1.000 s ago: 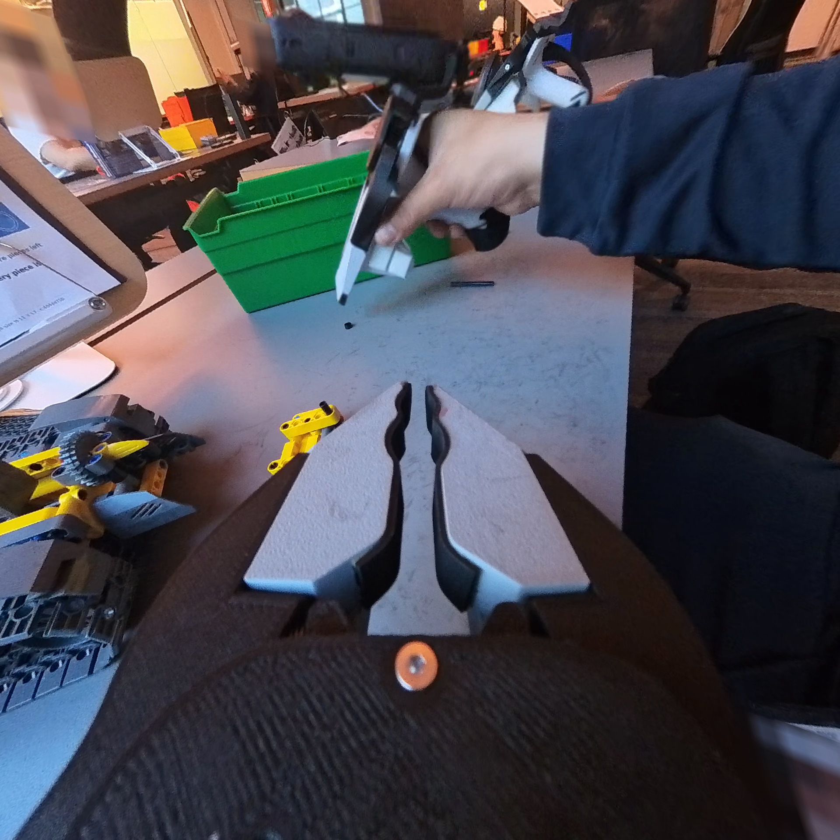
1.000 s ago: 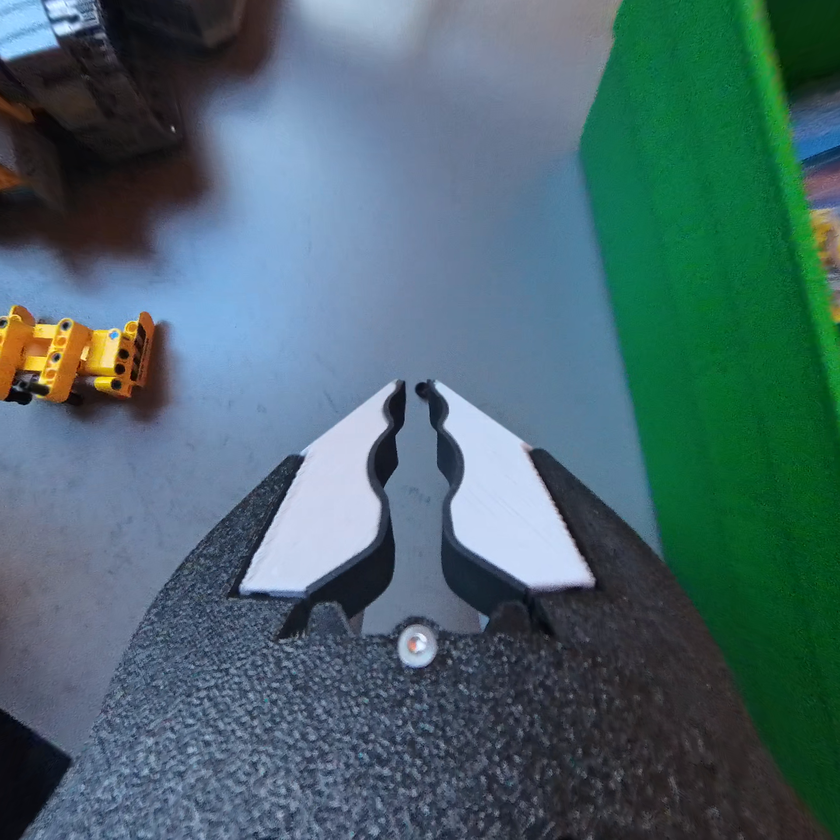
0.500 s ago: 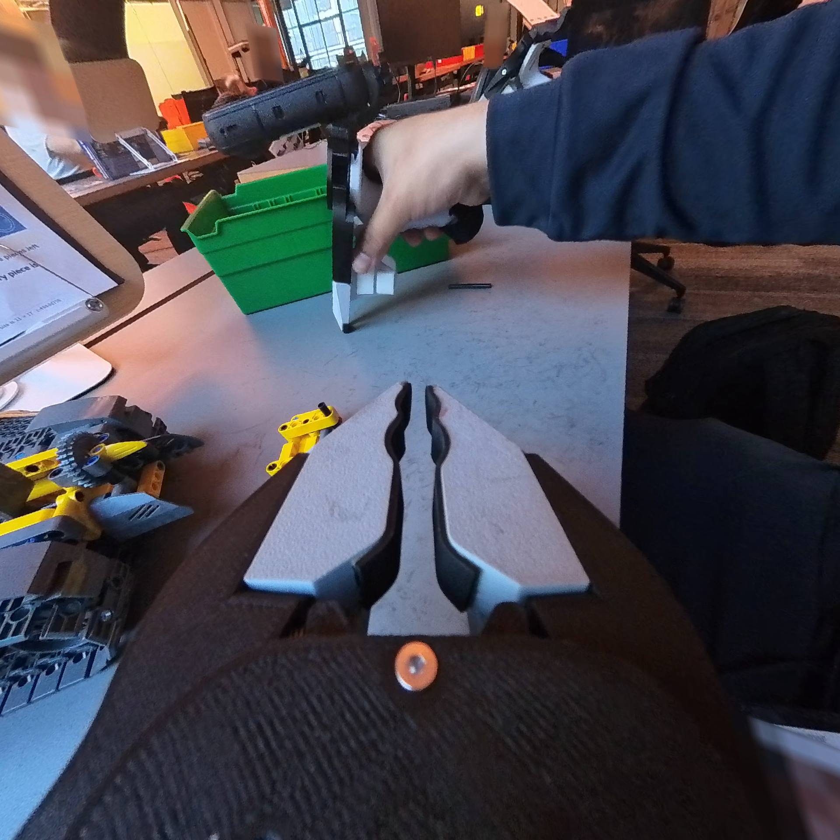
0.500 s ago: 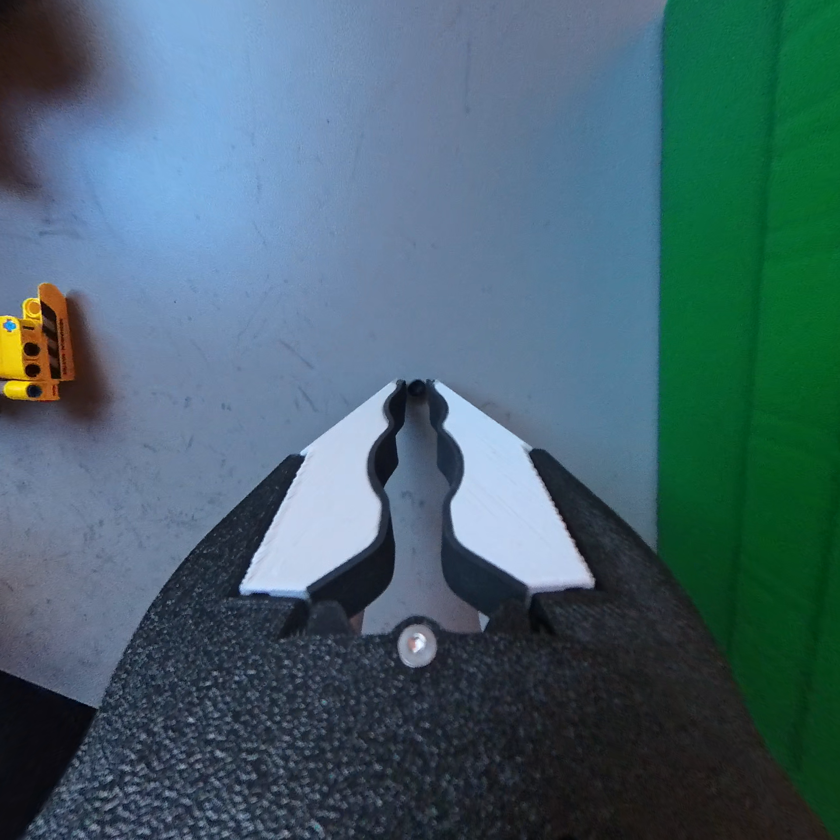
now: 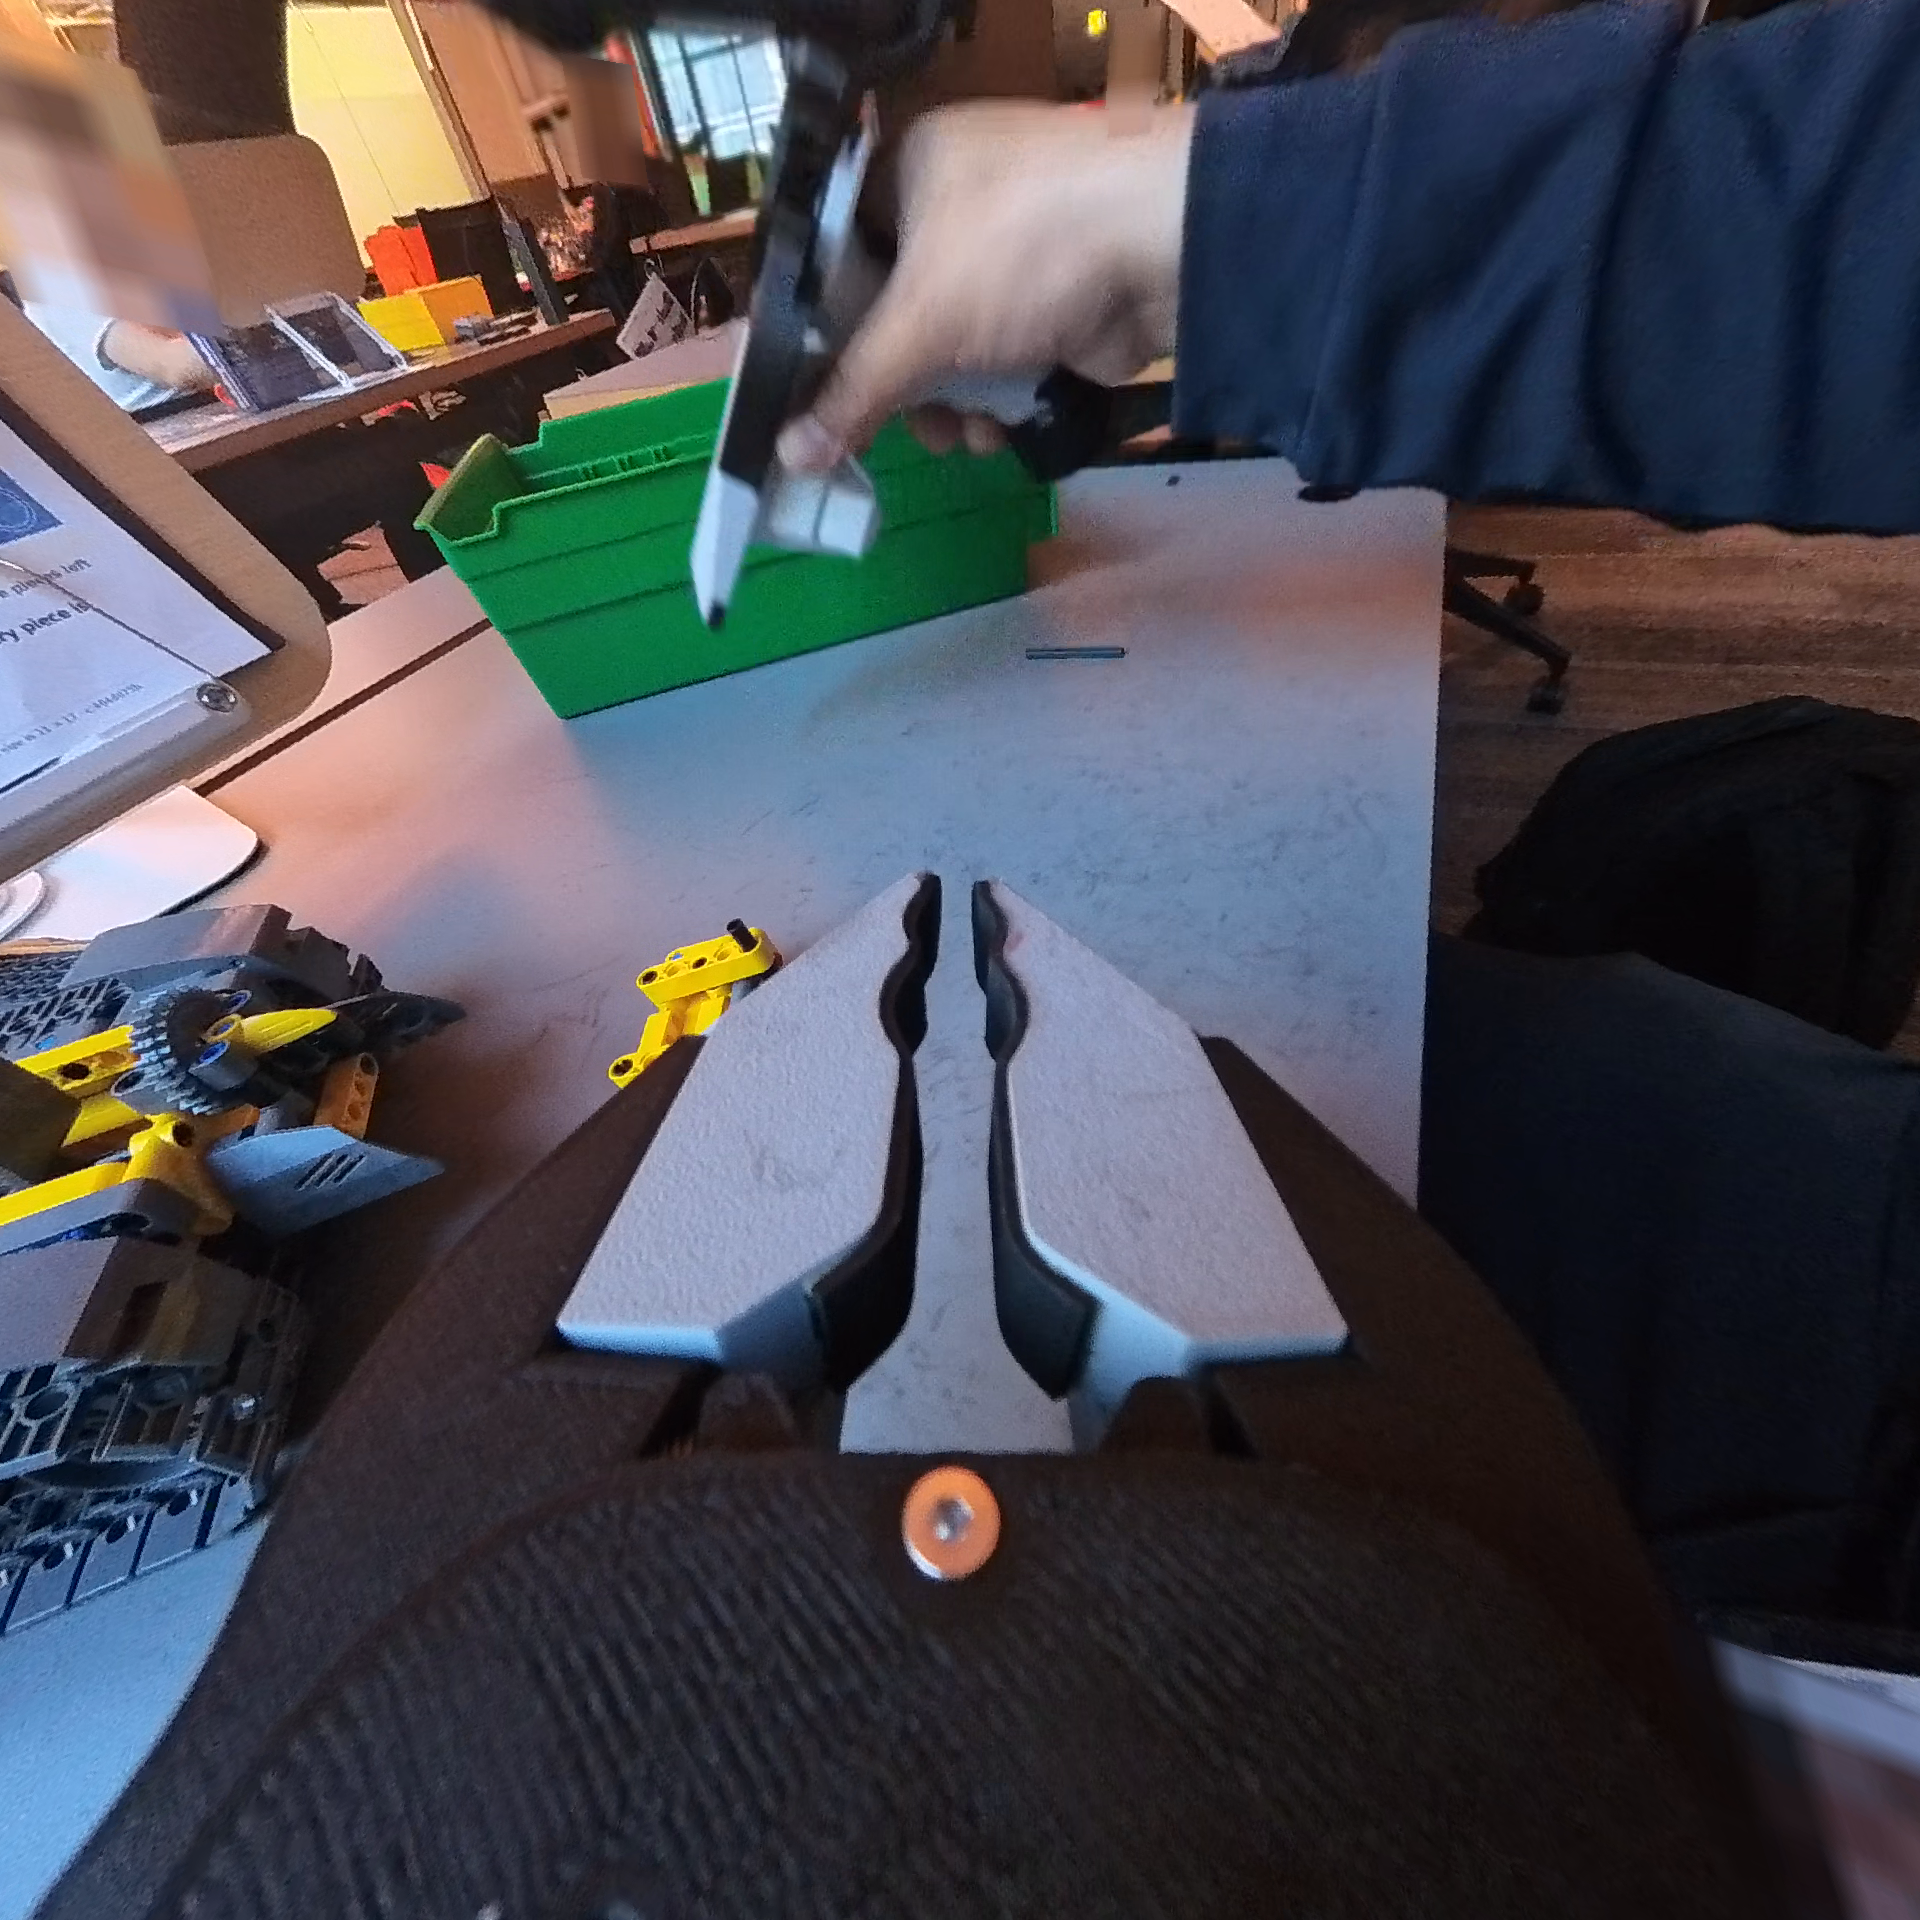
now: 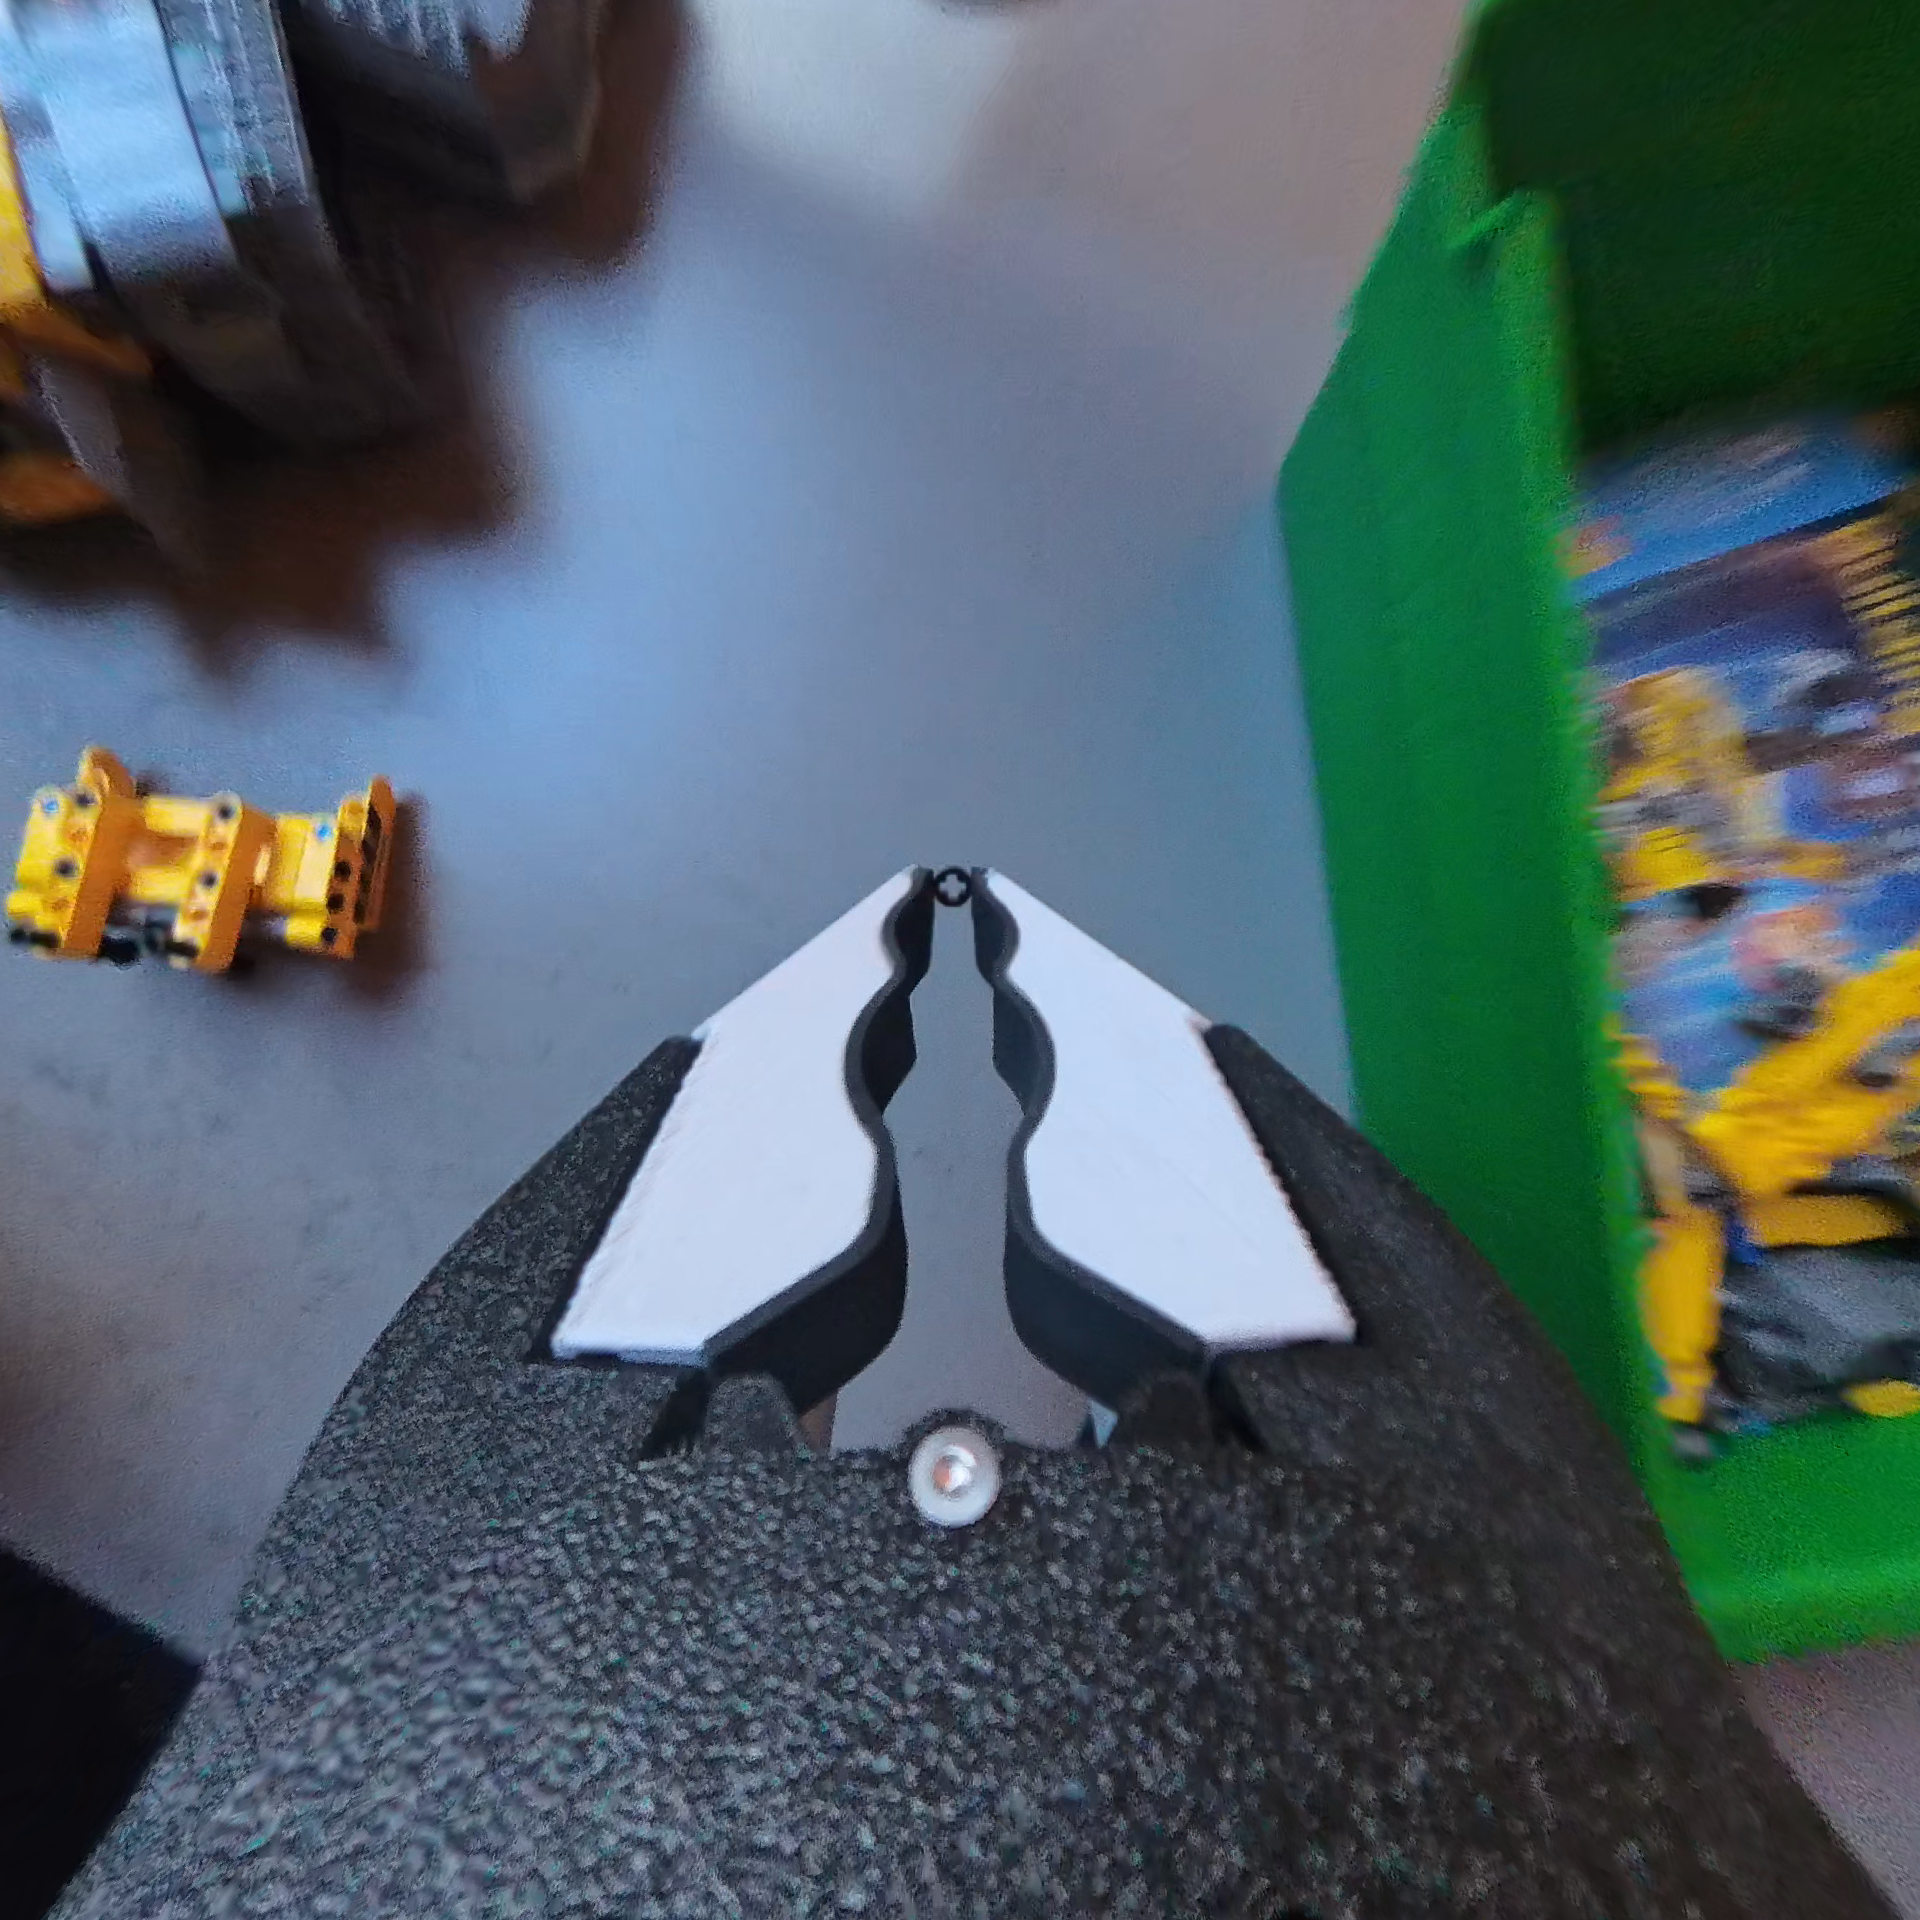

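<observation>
My right gripper [image 6: 951,883] is shut on a small black ring-shaped piece with a cross hole [image 6: 951,890], pinched at its very tips above the grey table [image 6: 779,623]. In the left wrist view the right gripper [image 5: 717,608] hangs tilted in front of the green bin [image 5: 623,592], held by a hand in a blue sleeve [image 5: 1507,260]. My left gripper [image 5: 956,888] is shut and empty, low over the table [image 5: 1039,790]. A small yellow brick assembly [image 5: 694,982] lies just left of its fingers; it also shows in the right wrist view [image 6: 197,862].
A partly built yellow and grey tracked model [image 5: 156,1143] sits at the left, blurred in the right wrist view [image 6: 208,208]. The green bin [image 6: 1434,831] holds a printed booklet [image 6: 1766,883]. A thin dark axle [image 5: 1075,652] lies on the table. A monitor [image 5: 125,623] stands left; a black bag [image 5: 1714,862] is right. Tip to tip, the grippers are about 25 cm apart.
The right gripper came down onto a small black piece on the table, closed on it, and has lifted it up beside the green bin. The left gripper has not moved.
</observation>
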`<state>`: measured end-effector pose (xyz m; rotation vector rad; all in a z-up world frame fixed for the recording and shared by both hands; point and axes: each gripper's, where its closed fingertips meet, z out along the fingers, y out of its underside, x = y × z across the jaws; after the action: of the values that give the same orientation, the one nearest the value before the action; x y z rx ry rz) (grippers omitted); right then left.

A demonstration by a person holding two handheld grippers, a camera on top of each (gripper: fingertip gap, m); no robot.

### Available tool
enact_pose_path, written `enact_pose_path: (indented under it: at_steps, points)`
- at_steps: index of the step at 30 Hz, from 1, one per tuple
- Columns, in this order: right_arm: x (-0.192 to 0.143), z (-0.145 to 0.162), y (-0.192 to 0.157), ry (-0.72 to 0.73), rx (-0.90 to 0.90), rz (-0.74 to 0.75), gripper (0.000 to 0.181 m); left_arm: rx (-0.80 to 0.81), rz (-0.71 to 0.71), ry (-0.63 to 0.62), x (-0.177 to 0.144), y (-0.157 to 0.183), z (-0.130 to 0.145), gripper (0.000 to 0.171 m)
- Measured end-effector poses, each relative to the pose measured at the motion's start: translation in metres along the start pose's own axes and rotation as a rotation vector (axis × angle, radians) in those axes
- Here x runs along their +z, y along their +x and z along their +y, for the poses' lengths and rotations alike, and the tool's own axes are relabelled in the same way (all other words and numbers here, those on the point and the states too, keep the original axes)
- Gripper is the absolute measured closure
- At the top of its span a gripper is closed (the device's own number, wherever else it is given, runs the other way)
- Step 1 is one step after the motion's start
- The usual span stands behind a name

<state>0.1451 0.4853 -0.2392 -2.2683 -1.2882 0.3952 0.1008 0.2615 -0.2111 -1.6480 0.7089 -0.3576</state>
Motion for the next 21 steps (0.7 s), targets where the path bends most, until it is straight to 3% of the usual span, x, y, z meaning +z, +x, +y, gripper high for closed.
enact_pose_path:
  at_steps: [3, 6, 9, 13, 17, 21]
  points:
    - [-0.044, -0.034, 0.043, 0.209, 0.042, 0.138, 0.177, -0.001, 0.001, -0.001, 0.000, 0.000, 0.000, 0.168]
    - [-0.081, -0.038, 0.105, 0.327, 0.156, 0.300, 0.177, 0.000, 0.000, 0.000, 0.000, 0.000, 0.000, 0.168]
    - [-0.079, -0.018, 0.133, 0.289, 0.271, 0.270, 0.161, 0.002, 0.001, -0.003, 0.001, 0.000, 0.000, 0.168]
    - [-0.076, -0.005, 0.137, 0.291, 0.270, 0.280, 0.161, 0.001, -0.001, -0.003, 0.001, 0.000, 0.000, 0.168]
    - [-0.081, -0.020, 0.091, 0.427, 0.206, 0.180, 0.161, -0.011, -0.089, 0.000, -0.002, -0.013, 0.000, 0.167]
    - [-0.051, -0.018, -0.035, 0.433, 0.024, -0.212, 0.159, -0.064, -0.231, 0.007, -0.012, -0.043, 0.003, 0.164]
